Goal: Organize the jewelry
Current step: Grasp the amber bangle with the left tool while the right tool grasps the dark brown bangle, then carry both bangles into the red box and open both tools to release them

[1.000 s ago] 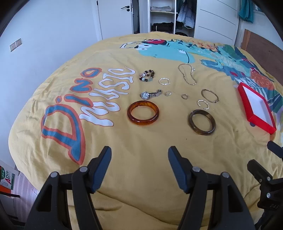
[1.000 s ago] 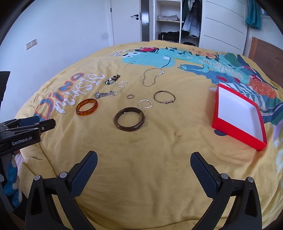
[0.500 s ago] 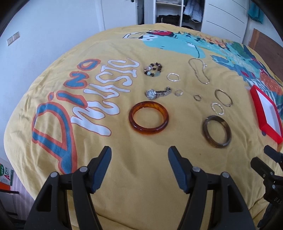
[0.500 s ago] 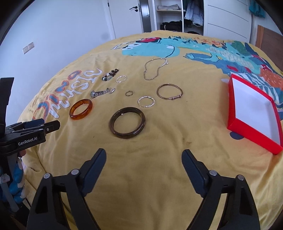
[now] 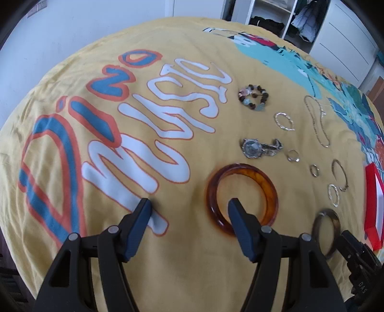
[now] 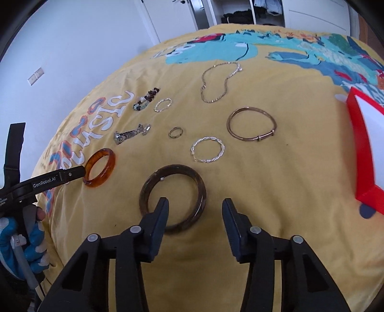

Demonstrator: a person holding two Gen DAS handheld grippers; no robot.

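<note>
Jewelry lies spread on a yellow printed bedspread [image 5: 72, 168]. My left gripper [image 5: 189, 204] is open and low; its right fingertip sits inside the amber bangle [image 5: 242, 196], which also shows in the right wrist view [image 6: 99, 168]. My right gripper [image 6: 195, 204] is open; its left fingertip sits inside the dark brown bangle [image 6: 172, 196], and the bangle's right side lies between the fingers. A red box with white lining [image 6: 367, 148] lies open at the right. A watch [image 5: 260, 147], a beaded bracelet [image 5: 253, 97], a chain necklace [image 6: 218, 84], a thin gold bangle [image 6: 250, 123], a twisted silver bracelet [image 6: 207, 150] and small rings [image 6: 176, 132] lie beyond.
The bed's rounded edge drops off at the left toward a white wall [image 6: 72, 48]. An open wardrobe [image 5: 288, 16] stands behind the bed. The left gripper's body and a gloved hand [image 6: 31, 240] show at the left of the right wrist view.
Both grippers have moved forward and down toward the bangles. The right gripper's jaws have narrowed. Nothing has been picked up.
</note>
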